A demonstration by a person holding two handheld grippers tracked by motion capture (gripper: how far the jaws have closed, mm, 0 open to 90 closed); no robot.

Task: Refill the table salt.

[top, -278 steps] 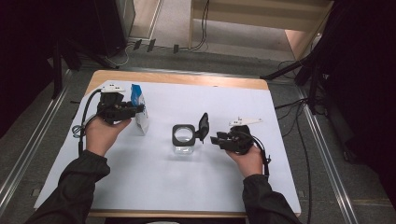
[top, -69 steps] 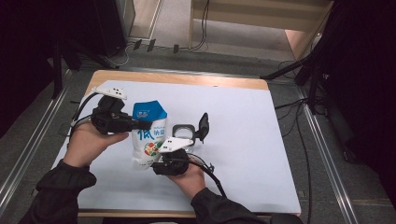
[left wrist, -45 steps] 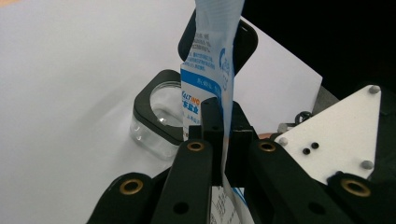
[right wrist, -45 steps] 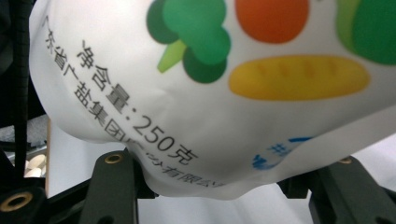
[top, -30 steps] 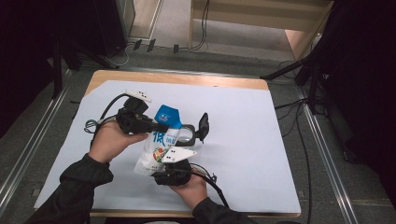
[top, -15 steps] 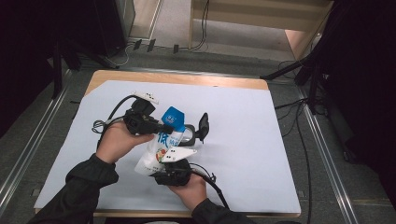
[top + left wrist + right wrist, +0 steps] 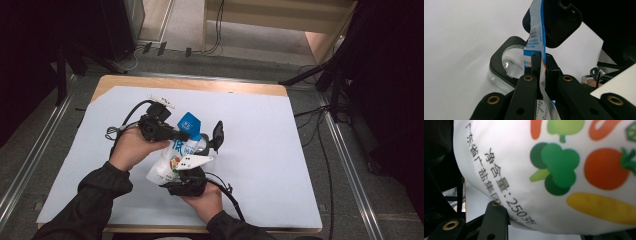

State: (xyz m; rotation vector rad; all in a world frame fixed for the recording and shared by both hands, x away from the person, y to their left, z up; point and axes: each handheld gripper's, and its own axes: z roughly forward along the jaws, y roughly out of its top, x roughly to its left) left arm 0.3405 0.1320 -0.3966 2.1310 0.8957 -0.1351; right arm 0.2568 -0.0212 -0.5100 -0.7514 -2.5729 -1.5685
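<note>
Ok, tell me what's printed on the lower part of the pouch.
Colourful vegetables on white, clearest in the right gripper view: the pouch shows green broccoli, a red tomato, a yellow strip.

High view overhead; tool views close (sharing pouch [image 7: 172,155]).

Pouch [image 7: 172,155] tilted over open container [image 7: 204,145], mid-table [image 7: 280,150]; hinged lid [image 7: 217,134] upright at right

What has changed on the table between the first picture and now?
The pouch left the table; left gripper clamps its blue top, right gripper, jaws just closing, grips its bottom. Both tilted it towards the clear container. The container and its black lid stayed put.
</note>
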